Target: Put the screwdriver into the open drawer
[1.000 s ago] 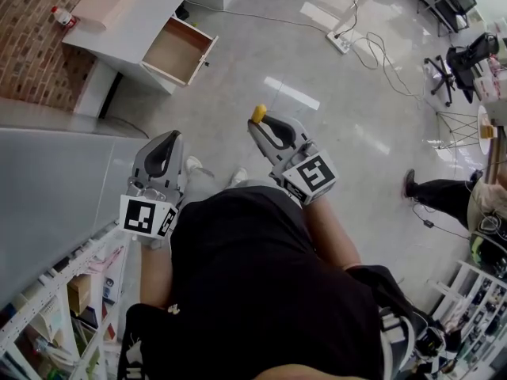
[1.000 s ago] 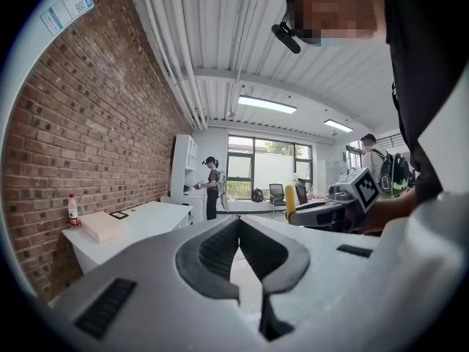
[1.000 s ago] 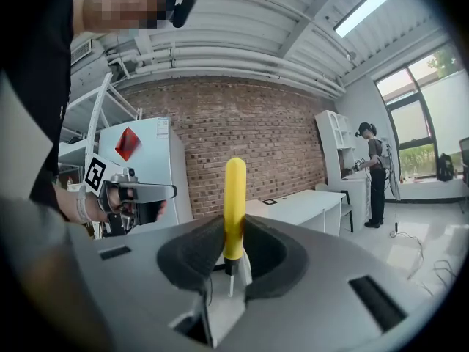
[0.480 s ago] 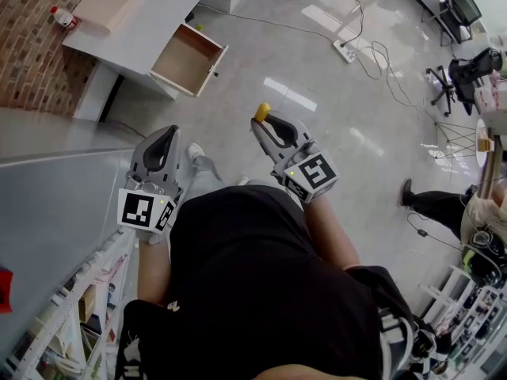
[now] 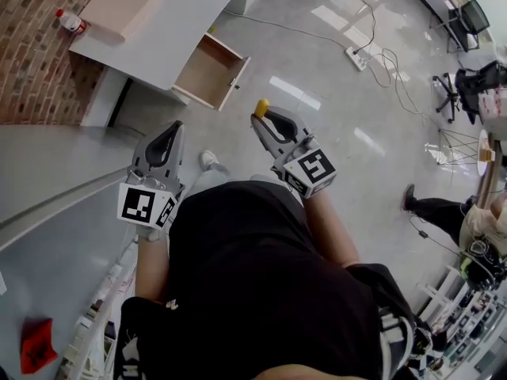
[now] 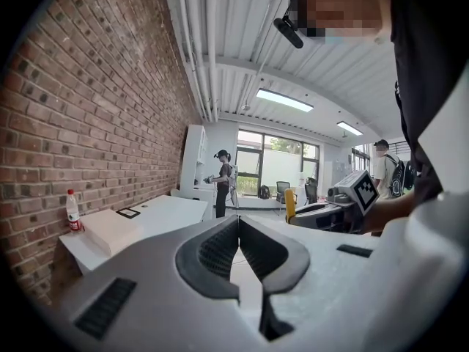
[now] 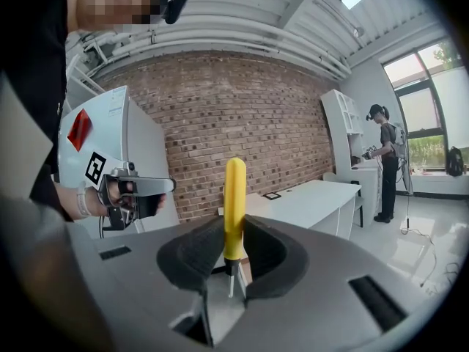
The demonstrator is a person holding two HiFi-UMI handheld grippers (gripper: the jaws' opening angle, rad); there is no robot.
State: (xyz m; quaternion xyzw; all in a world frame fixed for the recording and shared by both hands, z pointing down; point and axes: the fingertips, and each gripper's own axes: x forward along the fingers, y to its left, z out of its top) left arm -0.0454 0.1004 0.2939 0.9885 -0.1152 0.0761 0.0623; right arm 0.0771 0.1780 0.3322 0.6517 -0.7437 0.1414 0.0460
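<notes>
The right tool [image 7: 234,233] is clamped on a yellow-handled screwdriver [image 7: 234,204]. The handle sticks out past the jaw tips, and the thin metal shaft lies between the pads. The left tool [image 6: 238,226] is pressed together with nothing held. Both are held side by side above a glossy floor [image 5: 333,133]. The open drawer [image 5: 207,74], pulled out of a white table [image 5: 174,14], is seen ahead, well apart from the screwdriver.
</notes>
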